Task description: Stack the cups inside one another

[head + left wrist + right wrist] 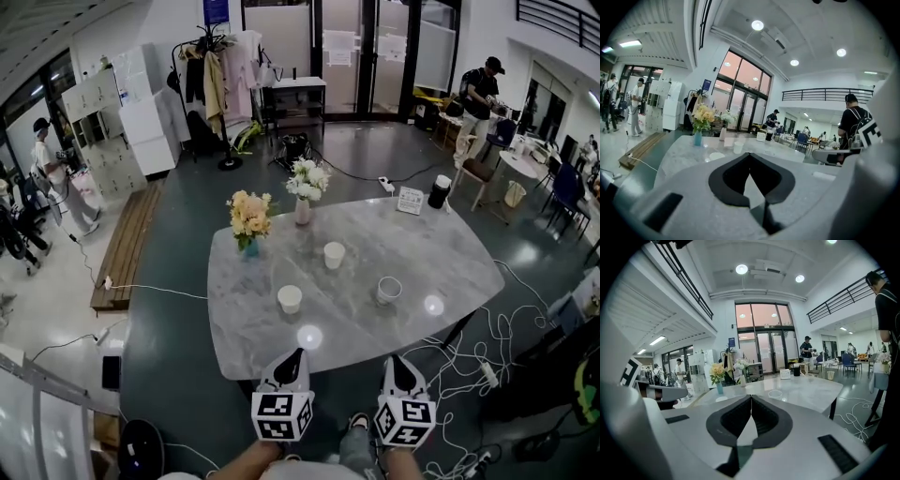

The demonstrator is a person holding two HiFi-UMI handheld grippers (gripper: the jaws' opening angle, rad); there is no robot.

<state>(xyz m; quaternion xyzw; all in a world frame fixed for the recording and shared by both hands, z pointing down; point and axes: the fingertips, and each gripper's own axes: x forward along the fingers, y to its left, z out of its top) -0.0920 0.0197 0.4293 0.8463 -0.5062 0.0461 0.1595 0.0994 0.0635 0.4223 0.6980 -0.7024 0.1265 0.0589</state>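
Since the bottom edge of the head view cuts the person off, only two wrists, a strip of leg and a shoe (359, 422) show below the marker cubes. The hands themselves cannot be made out.

Each gripper's own pale body fills the lower half of its view and hides the near part of the table (234, 352).

Left gripper (295, 354): lower centre of the head view, tip overlapping the near table edge. In the left gripper view its jaws meet at the tips, clenched, with nothing between them and nothing touched.

Right gripper (395, 360): just right of the left one, tip also at the near edge. In the right gripper view its jaws are likewise pressed together and empty.

Cups, all on the table, upright and white, well apart, none nested:
- left cup (290, 298), nearest the left gripper, centre-left of frame.
- right cup (388, 290), beyond the right gripper; inside looks grey.
- far cup (334, 254), between and behind those two.

In the right gripper view a pale ring (775, 393) sits on the tabletop, too small to say which cup it is.

Farther back are yellow flowers (249, 216) and white flowers (307, 178) in vases. A card (410, 200) and a dark cup (439, 191) stand at the table's far right. The card's print is unreadable.
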